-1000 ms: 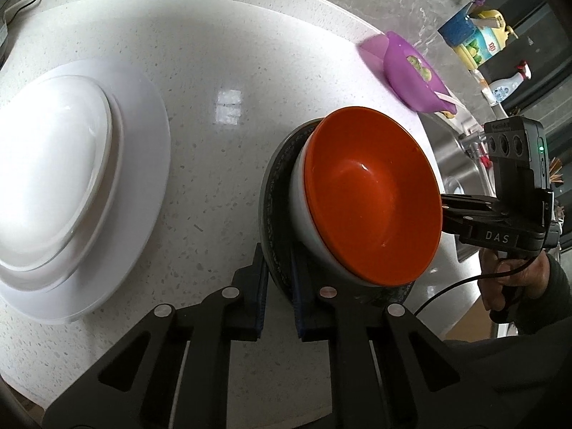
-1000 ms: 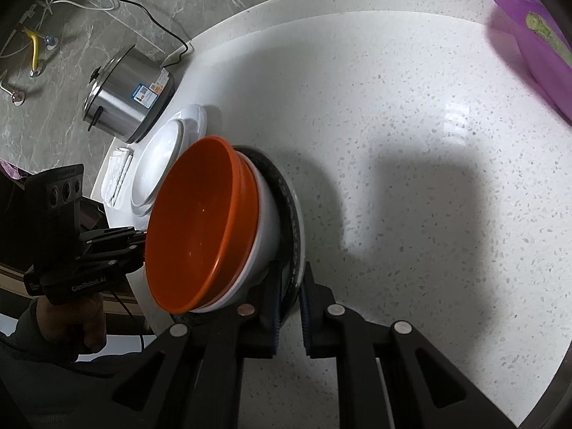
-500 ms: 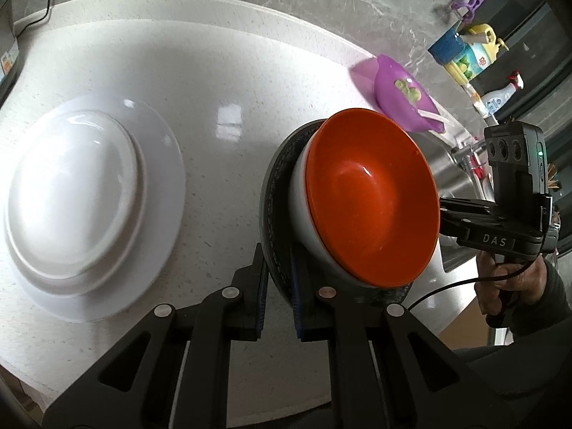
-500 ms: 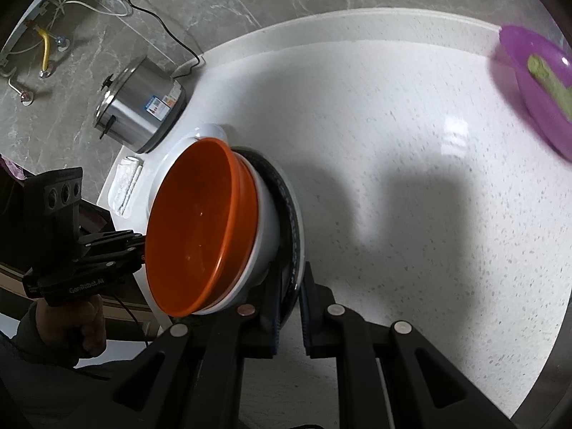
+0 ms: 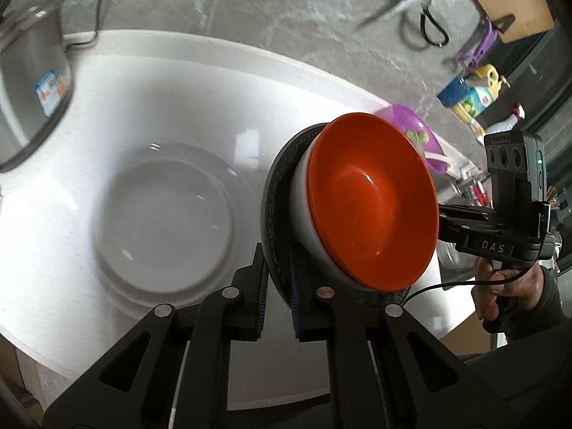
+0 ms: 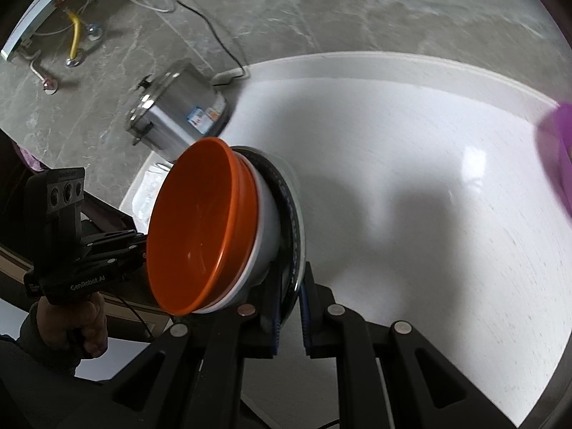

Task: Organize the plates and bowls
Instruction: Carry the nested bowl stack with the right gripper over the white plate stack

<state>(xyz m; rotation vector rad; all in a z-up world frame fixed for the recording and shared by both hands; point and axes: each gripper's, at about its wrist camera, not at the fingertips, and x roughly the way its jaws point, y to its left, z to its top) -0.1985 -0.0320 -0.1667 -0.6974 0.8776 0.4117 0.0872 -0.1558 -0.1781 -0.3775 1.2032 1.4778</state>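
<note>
Left wrist view, bottom centre: left tool (image 5: 277, 293) clenched on near rim of the dark plate (image 5: 273, 207), pads on both faces. Plate stands tilted on edge w/ a white bowl (image 5: 300, 211) on it and an orange bowl (image 5: 371, 203) nested inside, all held clear of the bench (image 5: 178, 89). Right wrist view, bottom centre: right tool (image 6: 289, 316) also clenched on the same plate's rim (image 6: 295, 221), opposite side; white bowl (image 6: 266, 228) and orange bowl (image 6: 200, 225) lean toward frame left. Each view shows the other tool gripped by a hand (image 5: 500, 286) at its side edge. Further out, mid-left in left view: 2 white dishes stacked on the bench, a shallow bowl in a white plate (image 5: 243, 193), blurred. Upper left: steel cooker (image 5: 28, 85) on the bench; in right view it sits upper left of centre (image 6: 178, 114). Behind the orange bowl, right of centre: purple bowl (image 5: 422, 136) w/ green bits. Far upper right: bottles, scissors on grey wall.
</note>
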